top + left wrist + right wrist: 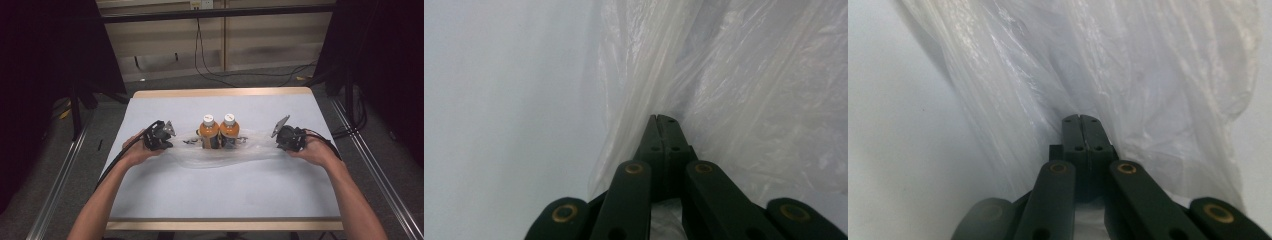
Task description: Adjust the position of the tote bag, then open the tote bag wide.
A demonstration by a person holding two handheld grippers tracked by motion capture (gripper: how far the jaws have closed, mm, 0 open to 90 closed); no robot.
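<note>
Pinching clear plastic bag (pixel 225 152) ends: left hand-held gripper (pixel 662 120), right hand-held gripper (pixel 1081 120).

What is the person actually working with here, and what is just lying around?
In use:
- clear, crinkled plastic bag, pinched at each end
- two orange drink bottles with white caps, upright in the bag
- left gripper and right gripper, both closed on the plastic

Lying about:
- black cables on the floor beyond the white table

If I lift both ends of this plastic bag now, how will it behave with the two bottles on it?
The plastic bag looks thin and crinkled, so it will probably sag between the left gripper and right gripper. The two bottles stand upright and look full, so they could tip together. The glossy film may slip from the shut jaws.
</note>
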